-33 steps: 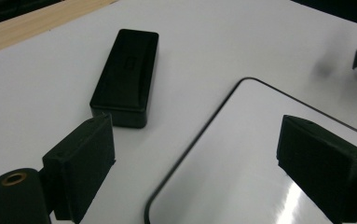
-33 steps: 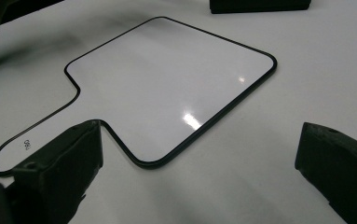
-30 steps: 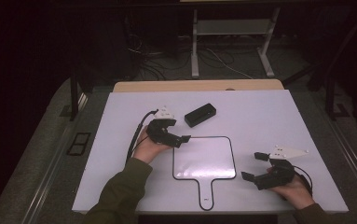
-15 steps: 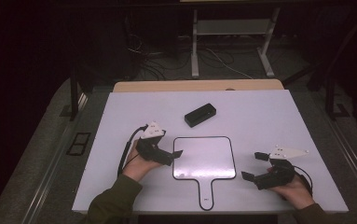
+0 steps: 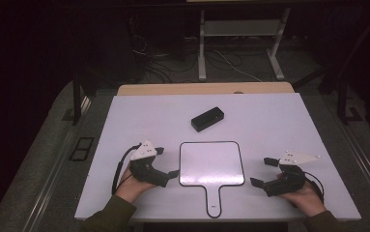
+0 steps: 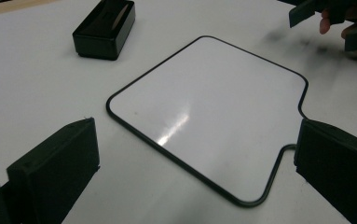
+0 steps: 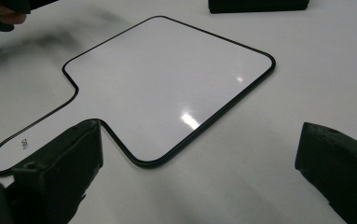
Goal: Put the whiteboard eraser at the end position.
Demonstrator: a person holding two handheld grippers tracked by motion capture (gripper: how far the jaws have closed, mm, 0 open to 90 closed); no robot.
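High view: white paddle-shaped board with black rim (image 5: 212, 163) lies flat near the table's near edge, between left gripper (image 5: 167, 169) and right gripper (image 5: 261, 173); black rectangular block (image 5: 207, 119) farther off; gripper views: both jaw pairs gape wide, just opened at left, holding nothing

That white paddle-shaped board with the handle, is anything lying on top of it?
Nothing lies on the board: its white face is bare, with glare spots and a small printed mark on the handle. Both claws sit beside it, left claw and right claw, open. What lies beneath it is covered.
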